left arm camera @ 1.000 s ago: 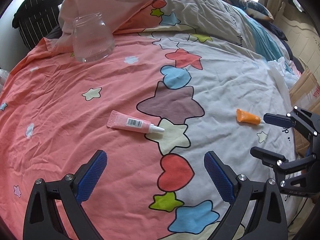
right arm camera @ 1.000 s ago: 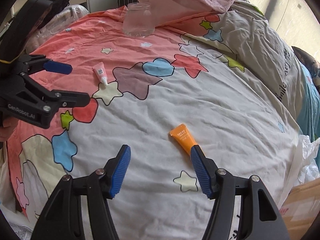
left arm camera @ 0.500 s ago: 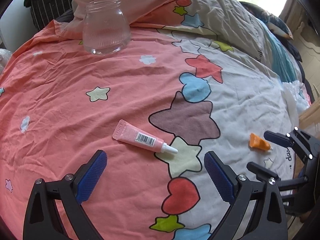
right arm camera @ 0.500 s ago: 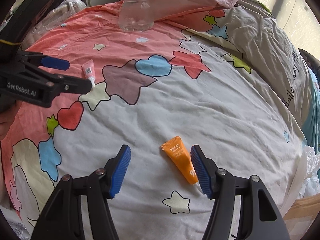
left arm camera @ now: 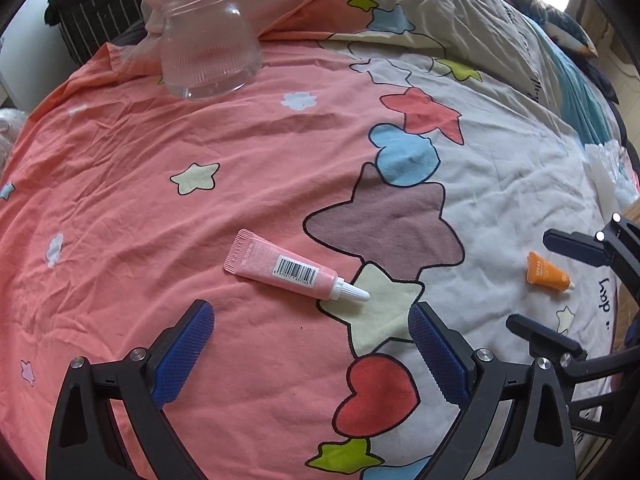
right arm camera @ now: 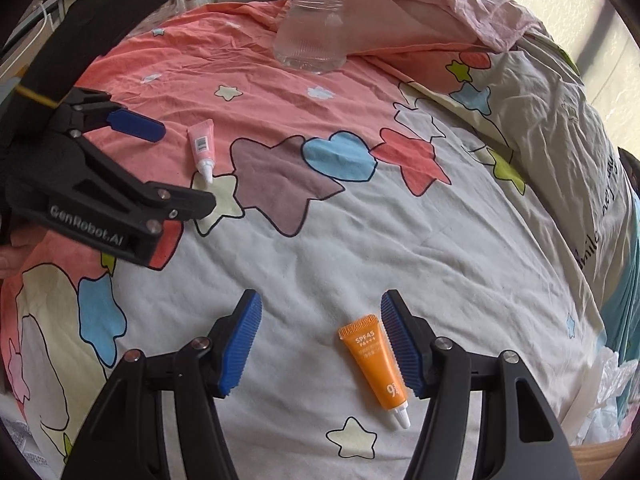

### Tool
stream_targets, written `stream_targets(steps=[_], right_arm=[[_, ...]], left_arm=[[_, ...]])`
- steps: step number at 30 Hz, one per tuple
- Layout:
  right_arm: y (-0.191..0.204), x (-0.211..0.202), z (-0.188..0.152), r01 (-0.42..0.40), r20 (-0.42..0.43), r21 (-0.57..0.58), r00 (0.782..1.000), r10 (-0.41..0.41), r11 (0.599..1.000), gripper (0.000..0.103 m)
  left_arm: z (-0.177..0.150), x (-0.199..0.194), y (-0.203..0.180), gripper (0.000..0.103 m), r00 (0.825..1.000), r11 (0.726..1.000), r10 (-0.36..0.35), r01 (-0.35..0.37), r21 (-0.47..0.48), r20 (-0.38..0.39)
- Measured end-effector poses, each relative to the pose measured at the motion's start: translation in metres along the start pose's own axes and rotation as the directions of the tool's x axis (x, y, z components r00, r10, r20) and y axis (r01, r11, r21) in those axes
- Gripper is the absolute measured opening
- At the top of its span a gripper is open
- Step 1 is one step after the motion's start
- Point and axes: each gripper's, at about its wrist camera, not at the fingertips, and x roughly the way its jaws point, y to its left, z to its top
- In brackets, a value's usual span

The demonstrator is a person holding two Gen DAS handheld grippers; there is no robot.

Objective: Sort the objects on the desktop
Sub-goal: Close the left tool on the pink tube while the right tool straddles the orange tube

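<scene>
My orange tube (right arm camera: 375, 364) lies flat on the white part of the bedspread (right arm camera: 460, 248), crimped end away from me, white cap toward me. It sits between the blue pads of my right claw (right arm camera: 322, 344), close against the right-hand pad (right arm camera: 400, 344); I cannot tell whether they touch. That claw stands about half open and grips nothing.

My pink tube (left arm camera: 294, 270) rests on the salmon part of the same bedspread, barcode up, its white nozzle reaching onto a pale yellow star. My left claw (left arm camera: 312, 350) hangs just short of it, spread wide and empty.

Farther back an empty ribbed glass jar (left arm camera: 208, 42) stands upright, mouth open, against a crumpled pink cloth (right arm camera: 420, 4).
</scene>
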Motion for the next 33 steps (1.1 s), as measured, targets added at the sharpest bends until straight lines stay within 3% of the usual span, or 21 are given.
stream_targets(steps=[9, 17, 23, 26, 27, 28, 29, 30, 31, 33], right_arm=[[-0.011, 0.013, 0.009, -0.065, 0.016, 0.015, 0.998, 0.065, 0.998, 0.059], [-0.011, 0.013, 0.006, -0.077, 0.013, 0.016, 0.997, 0.077, 0.997, 0.059], [-0.011, 0.009, 0.004, -0.092, 0.018, 0.020, 0.996, 0.092, 0.996, 0.059], [-0.009, 0.009, 0.003, -0.095, 0.017, 0.015, 0.995, 0.095, 0.995, 0.059], [-0.009, 0.009, 0.003, -0.095, 0.014, 0.014, 0.995, 0.095, 0.995, 0.059], [-0.008, 0.010, 0.003, -0.095, 0.012, 0.012, 0.995, 0.094, 0.995, 0.059], [-0.008, 0.010, 0.003, -0.094, 0.010, 0.010, 0.996, 0.094, 0.996, 0.059], [-0.007, 0.011, 0.003, -0.093, 0.008, 0.009, 0.996, 0.093, 0.996, 0.059], [-0.007, 0.012, 0.002, -0.092, 0.005, 0.008, 0.996, 0.092, 0.996, 0.059], [-0.006, 0.012, 0.002, -0.092, -0.002, 0.004, 0.996, 0.092, 0.996, 0.059]], left_arm=[[-0.002, 0.006, -0.006, 0.100, 0.999, 0.999, 0.035, -0.035, 0.030, -0.002], [0.009, 0.012, 0.000, 0.100, 0.999, 0.996, 0.041, -0.041, -0.083, 0.000], [0.009, 0.014, 0.002, 0.100, 0.998, 0.995, 0.068, -0.067, -0.080, 0.015], [0.007, 0.011, 0.009, 0.087, 0.998, 0.996, 0.066, -0.064, -0.063, 0.024], [0.006, 0.009, 0.010, 0.075, 0.997, 0.996, 0.070, -0.068, -0.053, 0.030], [0.006, 0.006, 0.013, 0.056, 0.996, 0.996, 0.076, -0.074, -0.054, 0.037], [0.006, 0.003, 0.017, 0.046, 0.996, 0.995, 0.079, -0.077, -0.065, 0.040], [0.007, 0.001, 0.020, 0.026, 0.997, 0.995, 0.074, -0.071, -0.070, 0.037], [0.008, 0.000, 0.024, 0.018, 0.997, 0.995, 0.067, -0.064, -0.075, 0.034], [0.008, -0.001, 0.030, 0.015, 0.999, 0.996, 0.045, -0.042, -0.080, 0.031]])
